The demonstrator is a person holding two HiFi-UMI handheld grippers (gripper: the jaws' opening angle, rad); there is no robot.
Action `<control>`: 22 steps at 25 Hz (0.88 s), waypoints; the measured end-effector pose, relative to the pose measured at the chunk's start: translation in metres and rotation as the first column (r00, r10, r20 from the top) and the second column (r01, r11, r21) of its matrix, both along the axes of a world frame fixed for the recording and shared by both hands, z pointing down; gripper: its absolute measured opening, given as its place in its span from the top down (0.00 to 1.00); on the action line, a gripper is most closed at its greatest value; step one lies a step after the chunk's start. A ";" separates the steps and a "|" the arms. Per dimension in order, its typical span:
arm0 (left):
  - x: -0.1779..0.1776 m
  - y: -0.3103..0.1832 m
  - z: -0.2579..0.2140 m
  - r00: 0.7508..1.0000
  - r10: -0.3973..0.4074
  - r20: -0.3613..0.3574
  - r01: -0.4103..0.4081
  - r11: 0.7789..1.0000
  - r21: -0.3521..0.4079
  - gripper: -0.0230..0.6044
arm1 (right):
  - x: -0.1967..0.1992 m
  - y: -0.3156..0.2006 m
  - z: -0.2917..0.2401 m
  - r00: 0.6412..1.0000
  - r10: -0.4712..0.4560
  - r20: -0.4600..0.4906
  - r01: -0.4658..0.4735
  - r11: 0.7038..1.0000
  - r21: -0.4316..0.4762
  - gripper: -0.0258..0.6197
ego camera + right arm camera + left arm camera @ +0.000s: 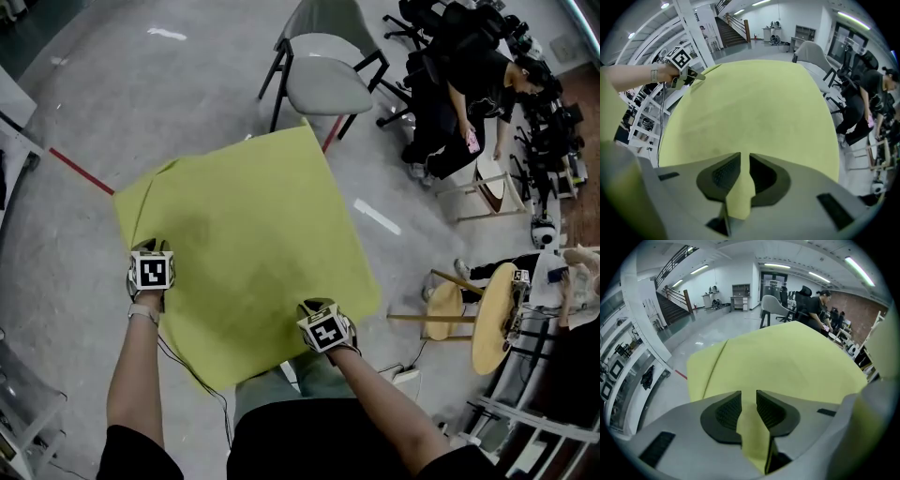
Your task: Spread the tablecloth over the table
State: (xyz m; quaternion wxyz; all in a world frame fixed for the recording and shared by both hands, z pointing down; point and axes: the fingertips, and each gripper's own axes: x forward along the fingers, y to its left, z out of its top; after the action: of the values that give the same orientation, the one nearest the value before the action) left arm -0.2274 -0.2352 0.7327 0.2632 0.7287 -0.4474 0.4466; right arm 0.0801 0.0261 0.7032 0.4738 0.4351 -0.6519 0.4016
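Observation:
A yellow-green tablecloth [248, 244] lies spread out flat in front of me and hides whatever is under it. My left gripper [150, 248] is shut on its near left edge; in the left gripper view a fold of the cloth [752, 427] is pinched between the dark pads [726, 411]. My right gripper [316, 309] is shut on the near right edge, and a strip of cloth [740, 197] runs between its jaws. From the right gripper view the left gripper [699, 75] shows at the cloth's far left edge. The cloth's far left corner [155, 178] is folded over.
A grey chair [323, 70] stands just beyond the cloth's far corner. A person in black [469, 80] sits at the upper right. Wooden stools [492, 319] stand to the right. A red tape line [80, 169] crosses the grey floor at the left.

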 end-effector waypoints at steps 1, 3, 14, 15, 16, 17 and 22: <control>-0.001 -0.001 0.005 1.000 0.006 0.009 -0.006 1.000 -0.011 0.80 | 0.000 0.001 0.000 1.000 0.008 -0.001 -0.008 1.000 -0.004 0.86; -0.004 -0.005 0.011 1.000 0.008 0.010 -0.007 1.000 -0.026 0.79 | 0.000 0.003 0.001 1.000 0.013 -0.004 -0.013 1.000 -0.010 0.86; -0.022 -0.033 0.008 0.999 -0.003 -0.045 0.002 1.000 -0.031 0.56 | -0.006 -0.008 0.007 0.999 0.041 -0.010 -0.041 0.999 -0.003 0.86; -0.023 -0.037 0.008 0.999 -0.002 -0.040 0.001 1.000 -0.026 0.56 | -0.006 -0.009 0.009 0.999 0.038 -0.012 -0.038 0.999 -0.002 0.86; -0.025 -0.041 0.007 1.000 0.000 -0.027 -0.001 1.000 -0.018 0.56 | -0.007 -0.011 0.010 0.999 0.033 -0.015 -0.033 0.999 -0.003 0.86; -0.028 -0.045 0.007 1.000 0.003 -0.011 -0.003 1.000 -0.008 0.56 | -0.007 -0.011 0.010 0.999 0.026 -0.019 -0.027 1.000 -0.006 0.86; -0.045 -0.060 0.006 0.999 -0.001 0.041 0.000 1.000 0.028 0.56 | -0.012 -0.013 0.009 1.000 -0.002 -0.028 0.002 1.000 -0.002 0.86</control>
State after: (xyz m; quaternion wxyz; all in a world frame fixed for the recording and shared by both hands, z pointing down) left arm -0.2721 -0.2954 0.7387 0.2436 0.7229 -0.4592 0.4552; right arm 0.0685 0.0127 0.7123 0.4837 0.4395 -0.6452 0.3957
